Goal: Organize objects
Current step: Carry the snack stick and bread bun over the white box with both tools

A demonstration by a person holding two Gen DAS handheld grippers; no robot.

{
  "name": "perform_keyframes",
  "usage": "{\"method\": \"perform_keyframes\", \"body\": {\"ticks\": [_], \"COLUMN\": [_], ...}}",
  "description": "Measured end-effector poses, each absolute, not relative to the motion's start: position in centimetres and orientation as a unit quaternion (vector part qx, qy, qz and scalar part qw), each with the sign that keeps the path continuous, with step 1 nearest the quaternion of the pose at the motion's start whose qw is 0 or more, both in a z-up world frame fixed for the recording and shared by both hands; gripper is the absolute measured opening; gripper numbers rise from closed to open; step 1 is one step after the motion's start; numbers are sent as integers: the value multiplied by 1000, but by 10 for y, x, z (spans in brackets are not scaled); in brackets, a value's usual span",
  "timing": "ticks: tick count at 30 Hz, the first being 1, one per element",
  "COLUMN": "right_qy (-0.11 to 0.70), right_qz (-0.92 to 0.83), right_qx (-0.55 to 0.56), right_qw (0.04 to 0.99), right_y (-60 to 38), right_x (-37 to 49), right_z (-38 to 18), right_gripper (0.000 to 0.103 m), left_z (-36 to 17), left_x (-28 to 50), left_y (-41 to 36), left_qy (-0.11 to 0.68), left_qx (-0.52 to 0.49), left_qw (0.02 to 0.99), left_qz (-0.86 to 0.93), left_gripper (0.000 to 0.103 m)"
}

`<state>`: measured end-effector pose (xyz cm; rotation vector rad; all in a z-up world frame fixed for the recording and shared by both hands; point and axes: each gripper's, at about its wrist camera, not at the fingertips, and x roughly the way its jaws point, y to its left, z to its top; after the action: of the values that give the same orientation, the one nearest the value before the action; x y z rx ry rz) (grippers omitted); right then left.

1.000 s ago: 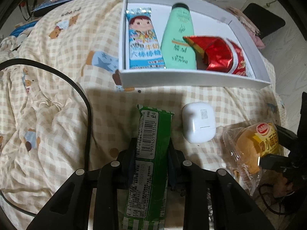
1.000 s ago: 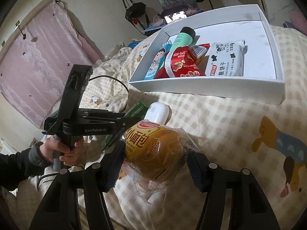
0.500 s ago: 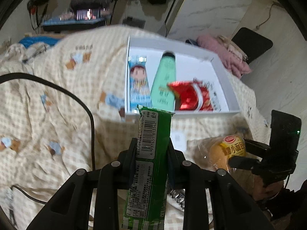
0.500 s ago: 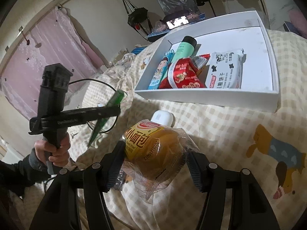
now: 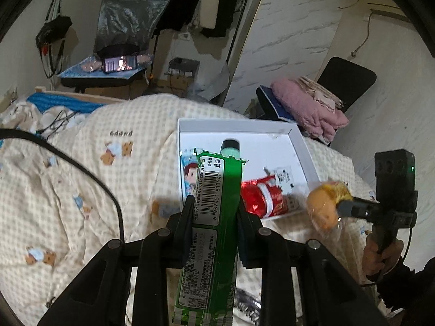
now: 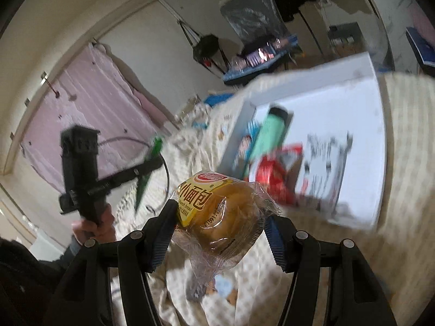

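My left tongs (image 5: 212,212) are closed on the green snack packet (image 5: 214,217), gripped mid-length with its far end sticking up. My right tongs (image 6: 218,217) pinch the wrapped bread bun (image 6: 223,214) through loose, crinkly film (slippery stuff). Both loads hang above the bed (image 5: 68,190). Farther off sits the white box (image 5: 299,138), already holding a green bottle (image 6: 272,133) and a red packet (image 5: 262,197). My worry: both tongs reach the box together and collide, or the bun slides from its film.
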<state>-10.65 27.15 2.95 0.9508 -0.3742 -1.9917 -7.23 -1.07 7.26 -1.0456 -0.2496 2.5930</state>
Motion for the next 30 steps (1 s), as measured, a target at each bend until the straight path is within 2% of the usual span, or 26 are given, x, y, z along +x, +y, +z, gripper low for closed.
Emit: {"method": "perform_keyframes", "body": {"ticks": [18,24,30], "right_qy": [-120,-98,-92], "right_qz": [-870,-900,-902], "right_qx": [252,228,266], "right_qw": [406,359,328], "right_y": [268,258,241], "right_x": [-131,-151,-176], "right_z": [89,92,62], "right_gripper": [63,63,63], "left_z": [94,62,32], "left_x": [-158,-186,-194], "left_y": [34,43,38], "left_qy": [-97,-87,-77], "left_qx": [-307,-317,-311], "left_qw": [212,177,143], "left_qz": [923,928,936], "left_gripper": [29,29,29]}}
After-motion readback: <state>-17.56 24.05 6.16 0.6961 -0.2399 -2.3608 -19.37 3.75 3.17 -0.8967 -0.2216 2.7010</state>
